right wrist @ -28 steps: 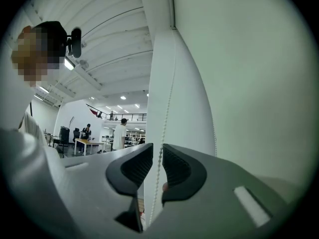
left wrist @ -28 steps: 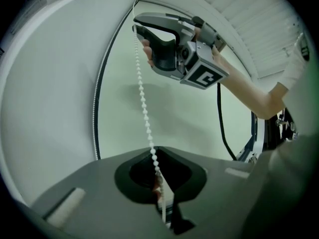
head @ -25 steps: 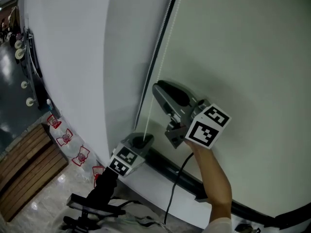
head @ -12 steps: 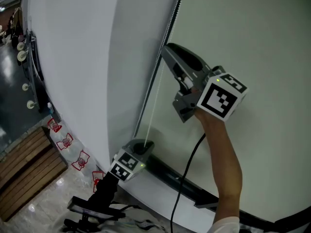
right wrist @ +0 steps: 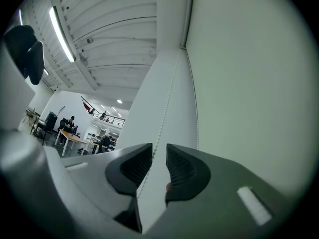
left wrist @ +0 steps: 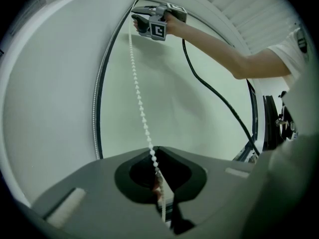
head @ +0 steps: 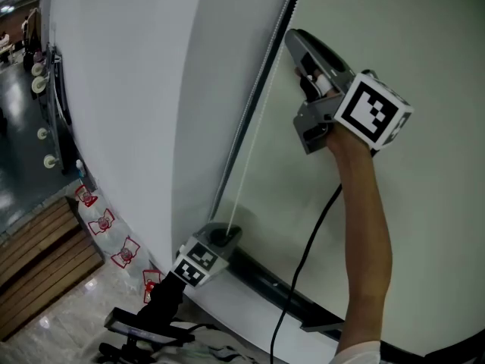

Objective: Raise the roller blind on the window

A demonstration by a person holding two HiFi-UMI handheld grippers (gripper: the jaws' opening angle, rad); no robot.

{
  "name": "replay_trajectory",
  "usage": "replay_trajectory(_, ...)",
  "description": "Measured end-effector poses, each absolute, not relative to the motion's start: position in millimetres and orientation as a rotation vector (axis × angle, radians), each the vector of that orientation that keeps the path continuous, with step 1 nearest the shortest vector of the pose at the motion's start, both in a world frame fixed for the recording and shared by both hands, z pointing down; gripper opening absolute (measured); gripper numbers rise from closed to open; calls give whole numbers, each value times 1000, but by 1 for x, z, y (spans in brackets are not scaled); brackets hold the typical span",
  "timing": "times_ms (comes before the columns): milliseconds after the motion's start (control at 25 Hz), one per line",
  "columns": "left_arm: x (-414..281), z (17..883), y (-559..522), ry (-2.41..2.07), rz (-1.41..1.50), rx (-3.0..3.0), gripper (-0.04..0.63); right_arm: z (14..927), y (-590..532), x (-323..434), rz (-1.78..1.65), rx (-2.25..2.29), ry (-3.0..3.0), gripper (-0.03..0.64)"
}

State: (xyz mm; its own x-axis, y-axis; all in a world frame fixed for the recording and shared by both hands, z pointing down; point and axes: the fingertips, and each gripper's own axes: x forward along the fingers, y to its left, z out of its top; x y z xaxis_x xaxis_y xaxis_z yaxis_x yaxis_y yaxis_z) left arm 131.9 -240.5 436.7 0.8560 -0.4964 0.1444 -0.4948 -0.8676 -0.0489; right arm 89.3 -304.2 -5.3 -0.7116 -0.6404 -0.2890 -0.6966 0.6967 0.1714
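White wall (head: 121, 112) meets the pale roller blind (head: 432, 264), whose bead chain (left wrist: 140, 108) hangs along its left edge. Left gripper (left wrist: 154, 153), low, is clamped on that chain; right gripper (right wrist: 159, 151), high, has just been opening its jaws, chain running loose between them. Chain looks light, limp and slick, so pinch squarely across the beads, high up, and pull straight along the strand

Both grippers grey plastic w/ black ribbed jaw pads: right gripper (head: 294, 38), left gripper (head: 221, 233). Each has a white cube w/ black square markers: right cube (head: 373, 112), left cube (head: 194, 259). Thin black cable (head: 303, 256) runs off the right one. Person wears a white short sleeve (left wrist: 286, 49).
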Motion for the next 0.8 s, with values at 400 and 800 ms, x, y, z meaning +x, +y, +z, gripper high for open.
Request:
replay_trajectory(400,133,447,-240,794,-251,-3014,-2,-24,-306,83,385,-1041,2701,87)
replay_trajectory(800,134,441,-241,796,-263,-3019,-2,-40,-314,75,342,-1030,2723,43)
